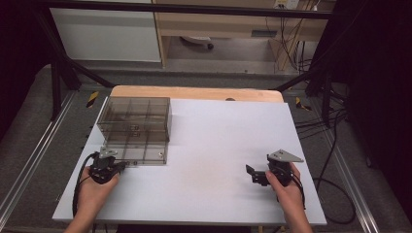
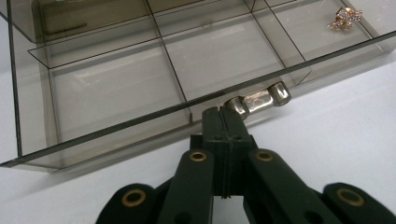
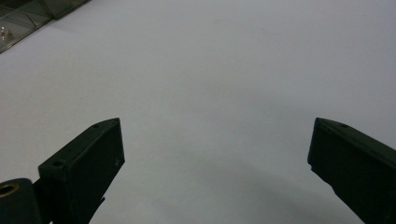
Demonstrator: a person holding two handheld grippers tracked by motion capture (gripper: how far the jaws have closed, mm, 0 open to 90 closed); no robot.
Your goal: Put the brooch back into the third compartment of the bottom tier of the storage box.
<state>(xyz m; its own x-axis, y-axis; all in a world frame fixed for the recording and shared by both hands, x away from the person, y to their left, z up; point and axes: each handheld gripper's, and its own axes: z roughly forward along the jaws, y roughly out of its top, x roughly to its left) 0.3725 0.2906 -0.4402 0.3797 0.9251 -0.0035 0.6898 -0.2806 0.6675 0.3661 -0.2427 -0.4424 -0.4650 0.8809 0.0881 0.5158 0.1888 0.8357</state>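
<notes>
My left hand-held gripper (image 2: 229,116) pinched tight, tips touching metal handle (image 2: 259,99) on smoked drawer (image 2: 140,88) front, table (image 1: 214,160) left. My right hand-held gripper (image 3: 215,154) gapes wide, nothing between, well apart.

A big white worktop (image 1: 214,160) has a strip of bare wood (image 1: 194,92) at its far edge. Behind it stands a pale wooden cabinet (image 1: 218,24). Black cables (image 1: 335,145) lie on the grey floor (image 1: 43,145).
</notes>
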